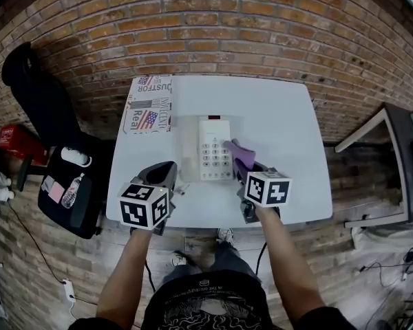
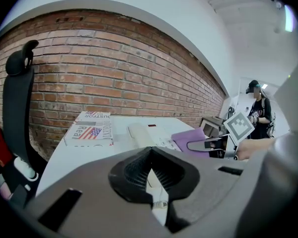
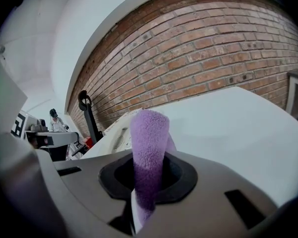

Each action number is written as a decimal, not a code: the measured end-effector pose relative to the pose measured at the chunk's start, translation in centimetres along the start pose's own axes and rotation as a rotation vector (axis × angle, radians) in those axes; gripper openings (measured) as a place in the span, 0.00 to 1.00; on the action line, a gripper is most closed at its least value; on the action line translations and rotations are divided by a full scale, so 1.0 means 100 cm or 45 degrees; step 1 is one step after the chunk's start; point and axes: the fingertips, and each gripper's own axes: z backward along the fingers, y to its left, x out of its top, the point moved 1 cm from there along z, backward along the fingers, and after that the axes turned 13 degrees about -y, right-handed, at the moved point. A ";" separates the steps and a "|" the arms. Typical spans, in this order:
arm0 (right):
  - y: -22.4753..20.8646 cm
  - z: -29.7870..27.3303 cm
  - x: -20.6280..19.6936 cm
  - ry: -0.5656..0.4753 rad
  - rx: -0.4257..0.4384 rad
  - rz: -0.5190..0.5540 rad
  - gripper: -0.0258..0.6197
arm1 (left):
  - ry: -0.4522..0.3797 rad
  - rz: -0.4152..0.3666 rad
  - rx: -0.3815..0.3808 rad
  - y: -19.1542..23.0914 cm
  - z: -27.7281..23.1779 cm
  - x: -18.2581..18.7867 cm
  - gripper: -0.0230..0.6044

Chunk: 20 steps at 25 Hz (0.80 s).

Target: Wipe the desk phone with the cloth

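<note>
Fingers (image 3: 186, 182) of the right gripper (image 1: 242, 170) are clamped on a purple cloth (image 1: 241, 154), whose free end is laid over the right edge of the white desk phone (image 1: 213, 150) at the centre of the head view. The phone is set flat on a white table (image 1: 282, 122). The left gripper (image 1: 166, 172) is held just lower left of the phone, its fingers pressed together with nothing between them.

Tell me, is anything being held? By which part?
The right tool pinches the cloth by its near end; the rest sticks out. The left tool holds nothing.
</note>
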 end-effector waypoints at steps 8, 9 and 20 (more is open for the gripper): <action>0.008 0.021 -0.013 -0.032 -0.066 -0.080 0.11 | -0.009 -0.006 -0.067 -0.002 0.015 -0.003 0.05; 0.009 0.024 -0.015 -0.037 -0.078 -0.092 0.11 | -0.010 -0.006 -0.074 -0.002 0.017 -0.004 0.05; 0.032 0.041 -0.033 -0.107 -0.134 -0.214 0.11 | -0.029 -0.006 -0.135 0.003 0.040 -0.011 0.05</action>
